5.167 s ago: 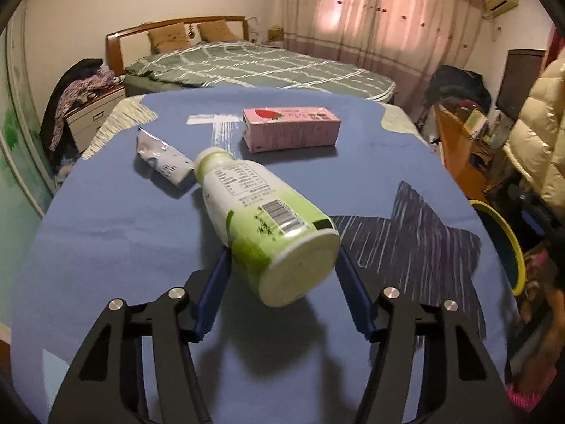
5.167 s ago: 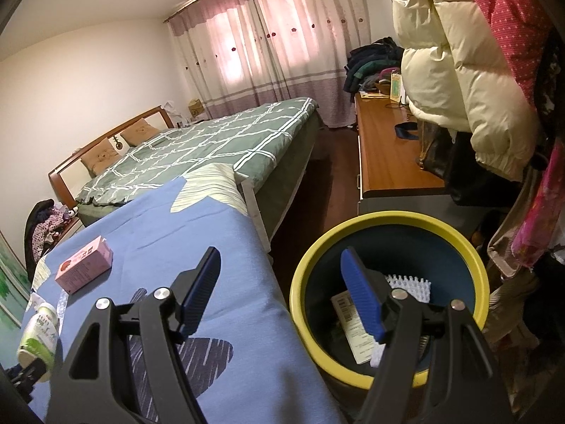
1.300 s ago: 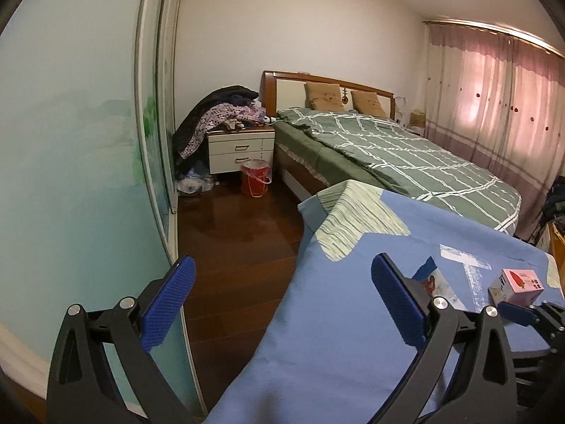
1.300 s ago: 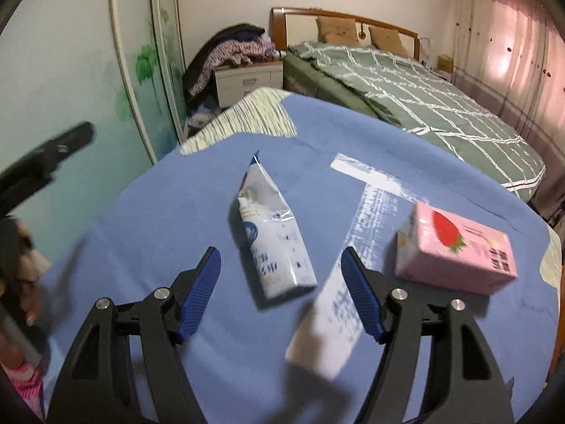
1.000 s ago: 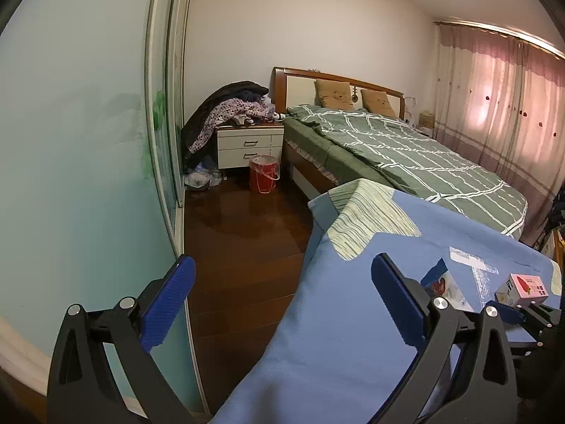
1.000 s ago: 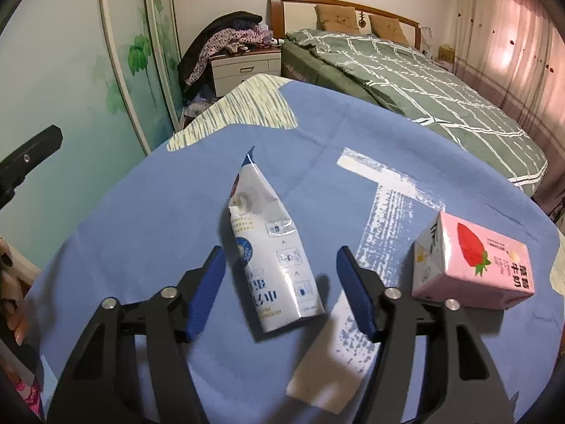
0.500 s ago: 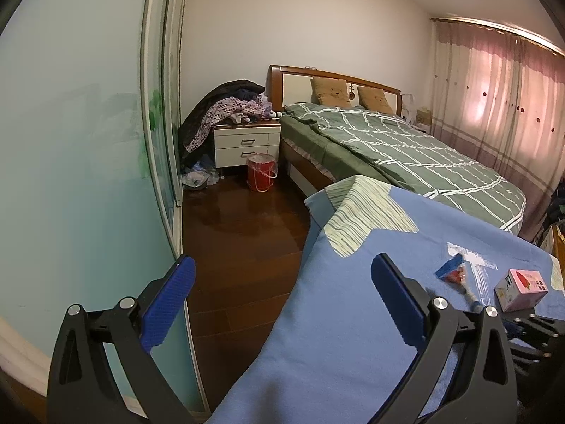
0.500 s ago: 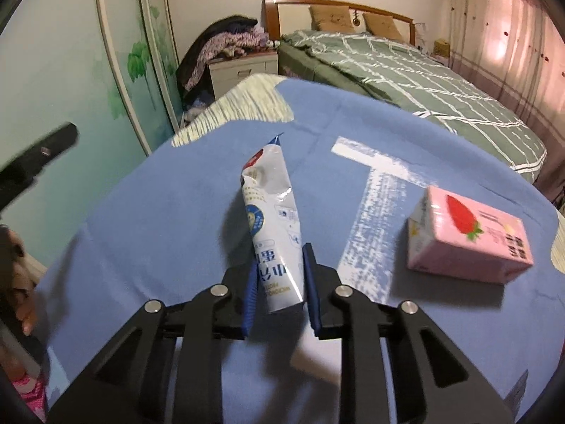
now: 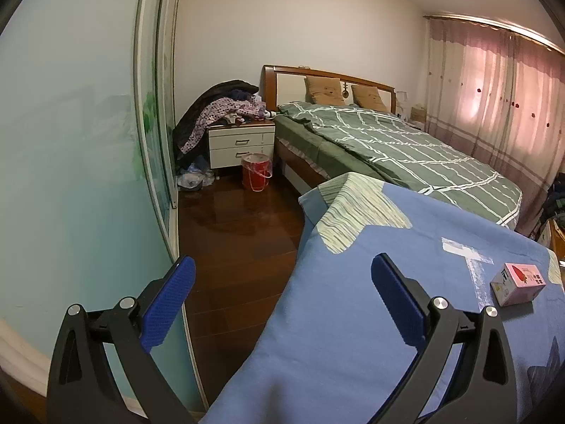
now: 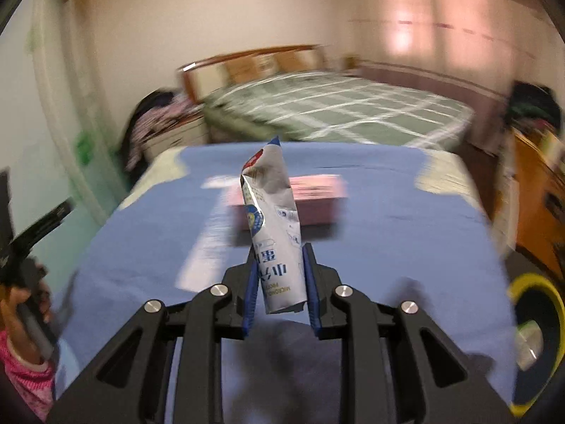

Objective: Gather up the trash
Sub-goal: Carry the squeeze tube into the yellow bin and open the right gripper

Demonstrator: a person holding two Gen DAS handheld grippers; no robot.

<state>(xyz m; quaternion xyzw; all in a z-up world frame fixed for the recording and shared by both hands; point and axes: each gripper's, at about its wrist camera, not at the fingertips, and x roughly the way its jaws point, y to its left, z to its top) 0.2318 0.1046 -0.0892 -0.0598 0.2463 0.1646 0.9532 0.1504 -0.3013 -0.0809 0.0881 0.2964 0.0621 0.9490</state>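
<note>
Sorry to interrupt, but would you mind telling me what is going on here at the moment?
A person is clearing trash off a blue-covered table with two handheld grippers. The right gripper is shut on a crumpled white pouch, lifted clear of the cloth. The left gripper is open and holds nothing. A pink carton lies on the table, and a yellow-rimmed bin stands at the right.

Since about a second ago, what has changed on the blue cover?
The right gripper closed on the white pouch and lifted it off the blue cover; the yellow-rimmed bin now shows at its right. The pink carton stayed put, and the left gripper is still open and empty.
</note>
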